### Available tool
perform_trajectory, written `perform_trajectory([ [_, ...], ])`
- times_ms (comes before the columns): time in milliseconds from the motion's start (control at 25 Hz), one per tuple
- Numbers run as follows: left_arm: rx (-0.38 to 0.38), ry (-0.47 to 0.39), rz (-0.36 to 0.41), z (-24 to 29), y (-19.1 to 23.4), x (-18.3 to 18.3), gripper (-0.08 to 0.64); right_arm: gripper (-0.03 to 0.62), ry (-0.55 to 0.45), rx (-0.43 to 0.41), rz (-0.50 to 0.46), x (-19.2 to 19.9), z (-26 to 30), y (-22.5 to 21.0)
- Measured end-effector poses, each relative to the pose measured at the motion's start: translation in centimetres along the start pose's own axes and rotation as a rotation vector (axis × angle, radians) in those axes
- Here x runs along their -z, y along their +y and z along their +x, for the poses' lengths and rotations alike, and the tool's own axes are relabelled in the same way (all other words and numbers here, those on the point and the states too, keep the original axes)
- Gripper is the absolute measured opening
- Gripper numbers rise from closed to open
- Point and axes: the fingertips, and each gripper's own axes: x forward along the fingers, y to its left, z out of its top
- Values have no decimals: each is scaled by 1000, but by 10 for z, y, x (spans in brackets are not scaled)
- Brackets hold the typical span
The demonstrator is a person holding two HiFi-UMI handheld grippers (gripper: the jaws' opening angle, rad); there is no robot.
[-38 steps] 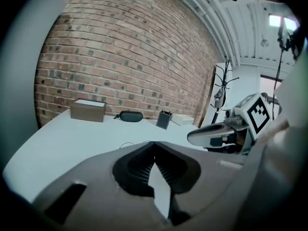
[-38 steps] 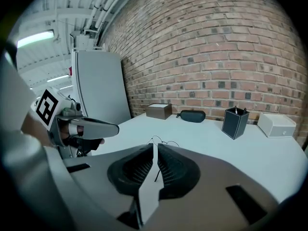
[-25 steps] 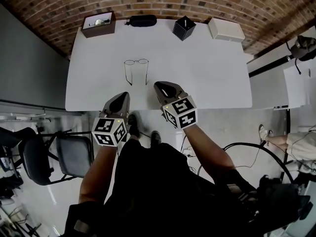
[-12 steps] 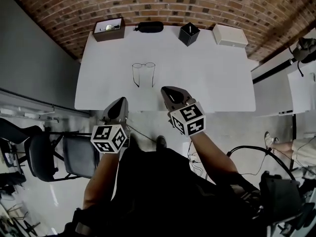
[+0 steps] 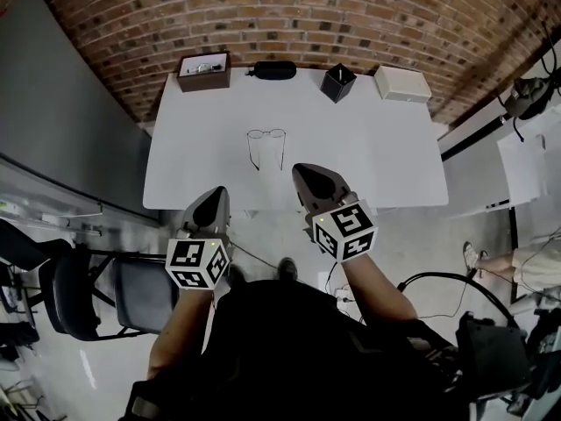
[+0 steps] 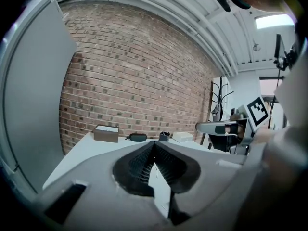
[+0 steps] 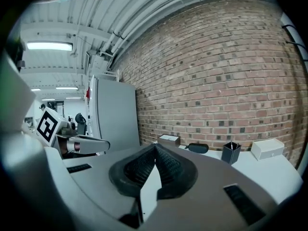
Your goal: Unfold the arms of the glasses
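Thin wire-framed glasses (image 5: 266, 146) lie on the white table (image 5: 377, 156), lenses toward the brick wall and both arms spread out toward me. My left gripper (image 5: 217, 191) hovers at the table's near edge, left of and short of the glasses, its jaws shut with nothing between them. My right gripper (image 5: 300, 168) is just right of the glasses' arm ends, also shut and empty. In the left gripper view the left gripper (image 6: 154, 144) has its jaws pressed together, as does the right gripper (image 7: 155, 146) in the right gripper view. The jaws hide the glasses in both gripper views.
Along the table's far edge stand a brown box (image 5: 203, 70), a black glasses case (image 5: 273, 69), a black pen holder (image 5: 337, 82) and a white box (image 5: 402, 83). A black chair (image 5: 131, 292) stands on the floor to my left. A grey panel (image 5: 79, 121) flanks the table.
Both grippers have drawn back from the glasses toward me and risen. The glasses stay where they were on the table, arms spread.
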Motion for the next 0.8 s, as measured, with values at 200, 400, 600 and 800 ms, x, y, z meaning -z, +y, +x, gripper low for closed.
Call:
perform_trajectory([
  [200, 4, -18, -3, -17, 11, -9, 11, 9, -19, 43, 7, -8, -9, 14],
  [400, 44, -52, 24, -30, 10, -24, 11, 9, -32, 65, 14, -13, -14, 25],
  [600, 16, -65, -44, -35, 25, -26, 9, 9, -47, 72, 9, -17, -14, 35],
  [800, 25, -90, -1, -42, 24, -36, 11, 9, -40, 79, -4, -20, -13, 39],
])
